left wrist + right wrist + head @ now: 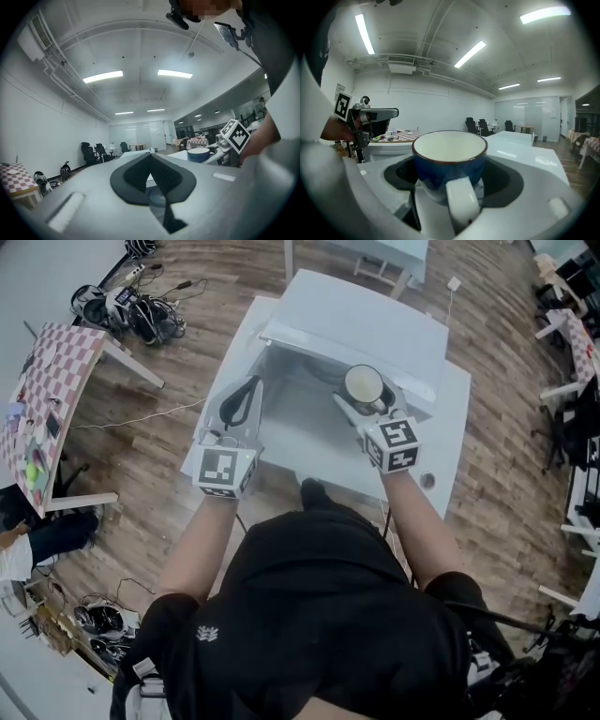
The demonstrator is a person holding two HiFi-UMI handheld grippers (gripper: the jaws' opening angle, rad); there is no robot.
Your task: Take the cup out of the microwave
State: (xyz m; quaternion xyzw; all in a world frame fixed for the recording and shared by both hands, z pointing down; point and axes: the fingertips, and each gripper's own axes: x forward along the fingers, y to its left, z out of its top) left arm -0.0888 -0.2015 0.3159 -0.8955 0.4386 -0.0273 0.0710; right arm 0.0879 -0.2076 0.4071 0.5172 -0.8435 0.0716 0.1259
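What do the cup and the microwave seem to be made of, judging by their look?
The cup is probably glazed ceramic: it is glossy blue outside and cream inside, with a thin brown rim and a thick wall. The microwave looks like white painted metal or plastic, smooth with a slight shine; the pictures cannot settle which.

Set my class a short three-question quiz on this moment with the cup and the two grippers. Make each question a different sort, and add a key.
1. True or false: the left gripper holds nothing.
2. What colour is the outside of the cup? A red, B blue, C green.
3. Fill in the gap: the right gripper is shut on the ____.
Key: 1 true; 2 B; 3 cup.
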